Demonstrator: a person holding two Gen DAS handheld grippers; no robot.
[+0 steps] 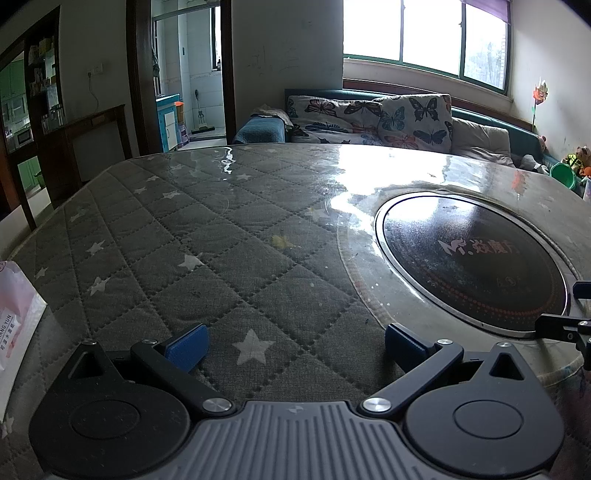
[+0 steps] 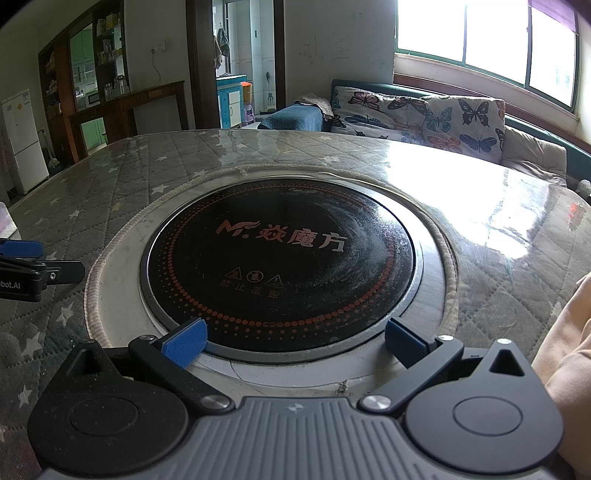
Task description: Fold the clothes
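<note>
- Left wrist view: we see the left gripper (image 1: 295,345) spread wide, its blue pads (image 1: 186,345) well apart and holding nothing; it sits low over the counter (image 1: 122,229), which is covered by a grey quilted star-print cloth (image 1: 207,258) under a glossy clear sheet; a white star lies between the two pads
- To the right on the counter sits the round black cooktop (image 1: 472,266), set in a pale ring; the tip of the right gripper (image 1: 565,325) shows at the right edge, just beside that ring
- A white printed packet (image 1: 16,306) lies at the left edge of the counter; beyond the counter we note a butterfly-print sofa cover (image 1: 373,118) beneath a bright window (image 1: 424,33)
- Right wrist view: the right gripper (image 2: 295,343) is likewise spread wide and empty; its pads (image 2: 184,345) sit over the near rim of the cooktop (image 2: 280,258), which carries red lettering and a dotted red ring
- The left gripper (image 2: 33,266) enters from the left edge over the quilted cloth (image 2: 92,192); part of a hand (image 2: 569,362) shows at the right edge
- We cannot find any garment to fold in either view
</note>
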